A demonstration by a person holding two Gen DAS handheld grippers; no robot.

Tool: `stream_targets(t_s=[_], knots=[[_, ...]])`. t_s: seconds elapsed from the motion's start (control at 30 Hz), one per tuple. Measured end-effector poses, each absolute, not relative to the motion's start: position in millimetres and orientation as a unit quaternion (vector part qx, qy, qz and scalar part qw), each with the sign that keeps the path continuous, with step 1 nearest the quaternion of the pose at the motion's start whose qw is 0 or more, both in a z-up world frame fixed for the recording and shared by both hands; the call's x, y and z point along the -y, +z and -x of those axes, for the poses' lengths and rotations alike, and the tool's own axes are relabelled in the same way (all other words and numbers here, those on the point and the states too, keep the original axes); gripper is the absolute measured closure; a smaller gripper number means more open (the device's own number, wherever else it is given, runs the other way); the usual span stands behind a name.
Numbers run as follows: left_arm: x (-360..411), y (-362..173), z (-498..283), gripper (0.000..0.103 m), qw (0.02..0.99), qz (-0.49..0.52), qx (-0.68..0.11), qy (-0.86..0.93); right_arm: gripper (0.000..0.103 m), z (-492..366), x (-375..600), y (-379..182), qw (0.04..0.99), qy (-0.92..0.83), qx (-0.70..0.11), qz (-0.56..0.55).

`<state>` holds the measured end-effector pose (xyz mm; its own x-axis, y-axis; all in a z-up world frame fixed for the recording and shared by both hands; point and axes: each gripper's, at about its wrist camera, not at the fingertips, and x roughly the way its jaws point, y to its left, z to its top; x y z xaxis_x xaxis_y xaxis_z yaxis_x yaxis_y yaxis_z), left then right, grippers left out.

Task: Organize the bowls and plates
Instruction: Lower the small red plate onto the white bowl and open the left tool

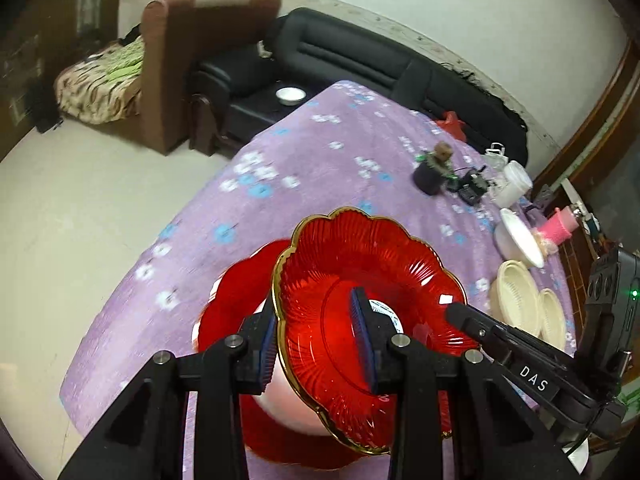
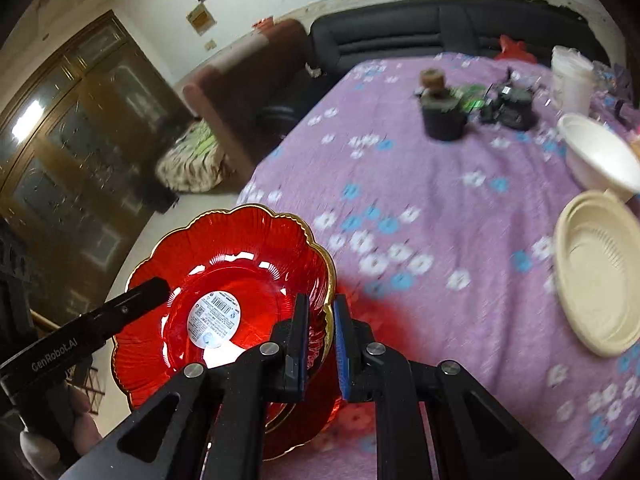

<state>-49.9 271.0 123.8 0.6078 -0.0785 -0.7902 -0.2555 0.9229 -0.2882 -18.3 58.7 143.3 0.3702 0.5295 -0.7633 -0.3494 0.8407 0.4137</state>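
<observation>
So the biggest thing we've got here is the table [image 1: 320, 152] with the purple flowered cloth [image 2: 440, 208], and we'll place everything else off that. Past its far edge there's a black sofa [image 1: 360, 56], with a small white bowl [image 1: 291, 95] sitting on the sofa's side section, well apart from the table stuff.

Above the near end of the table, lifted clear of the cloth, is the red scalloped plate [image 1: 360, 280] with the gold rim. There's a round white label [image 2: 214, 325] stuck in its middle. Under it we can see more red rim poking out, so maybe a second red plate nested below, but we can't tell for sure.

On the table's right side, well apart from the red plate, sit the cream plates [image 2: 600, 280], and just behind them a white bowl [image 2: 600, 156]. Further back toward the far end there's a dark pot [image 2: 444, 120] with a brown thing on top, and a white bucket [image 2: 572, 76].

Both grippers are clamped on the red plate: our left gripper [image 1: 320, 344] pinches the rim on one side, our right gripper [image 2: 322, 344] pinches the opposite edge, blue pads [image 2: 343, 344] pressed right onto it.
</observation>
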Motion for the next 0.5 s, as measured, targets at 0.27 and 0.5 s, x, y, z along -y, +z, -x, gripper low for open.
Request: stream_targets(t_s=[0.27, 0.5], knots=[[-279.3, 90.6, 50.2, 0.071, 0.874, 0.153, -0.453, 0.087, 0.089, 22.3, -81.1, 112.0, 0.823, 0.258, -0.501, -0.073], [-280.1, 68.8, 60.6, 0.064, 0.865, 0.140, -0.474, 0.082, 0.087, 35.8, -91.1, 111.4, 0.844, 0.243, -0.476, -0.047]])
